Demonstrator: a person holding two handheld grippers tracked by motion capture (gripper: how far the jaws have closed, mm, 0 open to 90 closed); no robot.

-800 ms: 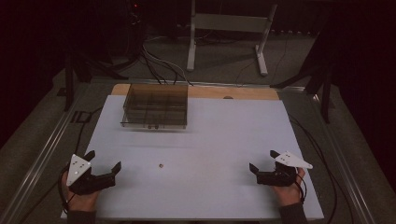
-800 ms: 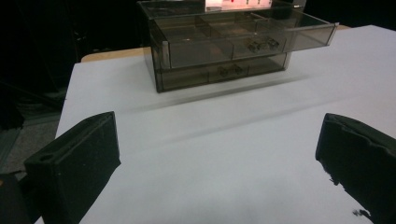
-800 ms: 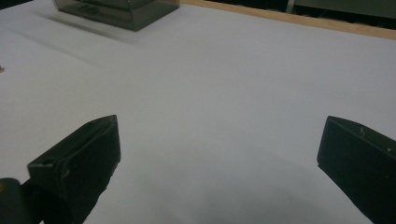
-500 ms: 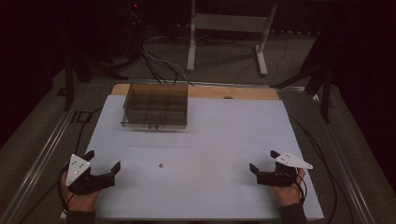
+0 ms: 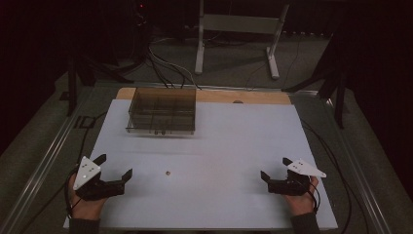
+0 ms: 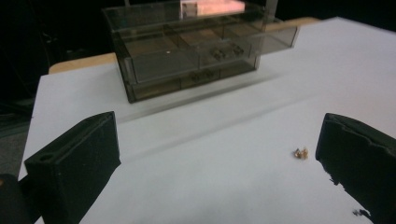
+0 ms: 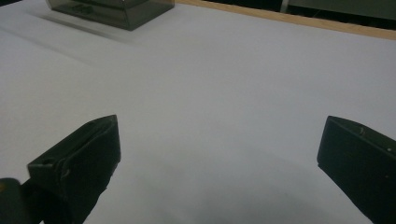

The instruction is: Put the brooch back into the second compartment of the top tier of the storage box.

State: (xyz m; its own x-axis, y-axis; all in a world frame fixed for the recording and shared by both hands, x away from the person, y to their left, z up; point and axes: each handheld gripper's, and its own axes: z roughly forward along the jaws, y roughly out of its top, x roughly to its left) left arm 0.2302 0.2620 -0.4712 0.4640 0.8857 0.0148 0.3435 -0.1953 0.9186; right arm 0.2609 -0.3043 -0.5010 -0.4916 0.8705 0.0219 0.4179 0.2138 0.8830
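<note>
A smoky clear plastic drawer box [image 5: 161, 111] stands at the back left of the white table; the left gripper view shows the box [image 6: 196, 46] with small parts in its compartments. A tiny brass-coloured piece [image 5: 168, 172] lies on the table front of centre, near the right jaw in the left gripper view [image 6: 301, 152]. My left gripper [image 5: 114, 168] rests open at the front left, nothing between its jaws. My right gripper [image 5: 275, 168] rests open at the front right, jaws wide over bare table [image 7: 219, 93].
A wooden strip [image 5: 243, 96] edges the table's far side. Cables and a metal stand [image 5: 234, 29] sit on the floor behind. The corner of the drawer box [image 7: 112, 11] shows at the top left of the right gripper view.
</note>
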